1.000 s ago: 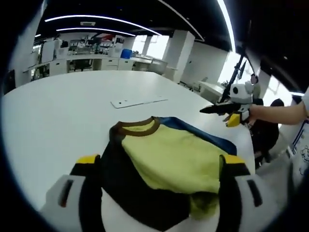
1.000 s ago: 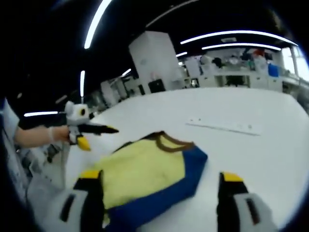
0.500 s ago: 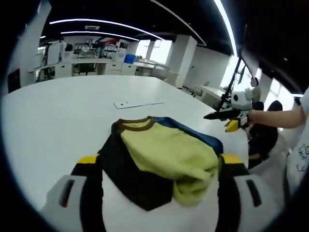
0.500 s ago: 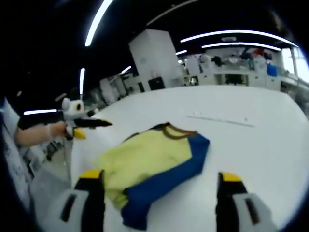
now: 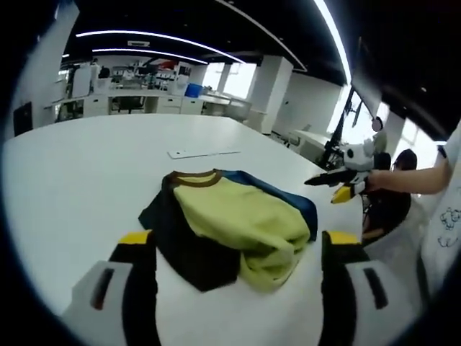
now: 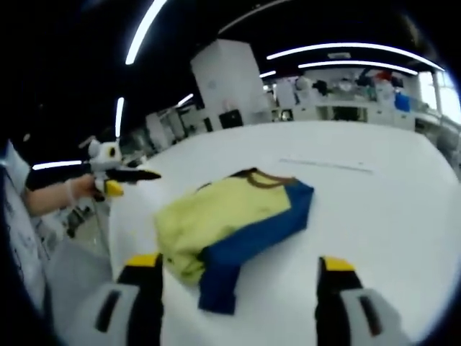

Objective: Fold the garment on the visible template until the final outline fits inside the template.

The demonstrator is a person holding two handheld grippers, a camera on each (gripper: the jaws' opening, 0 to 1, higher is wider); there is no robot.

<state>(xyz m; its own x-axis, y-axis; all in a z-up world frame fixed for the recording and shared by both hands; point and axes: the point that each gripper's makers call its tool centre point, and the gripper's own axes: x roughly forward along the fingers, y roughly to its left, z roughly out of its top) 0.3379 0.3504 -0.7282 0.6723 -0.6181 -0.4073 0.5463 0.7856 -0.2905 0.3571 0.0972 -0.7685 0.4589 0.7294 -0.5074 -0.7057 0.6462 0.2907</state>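
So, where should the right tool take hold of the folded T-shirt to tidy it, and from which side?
Probably the loose blue sleeve end of the T-shirt, which sticks out nearest the open right tool. Come straight forward, low over the white table: that flap lies flat and free, while the yellow bunched hem beside it is thick and crumpled.

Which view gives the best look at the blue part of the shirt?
The right gripper view. There the shirt's blue part faces the camera as a long band running along the near side, down to a loose end. In the left gripper view the blue part is just a thin strip along the far edge, behind the yellow.
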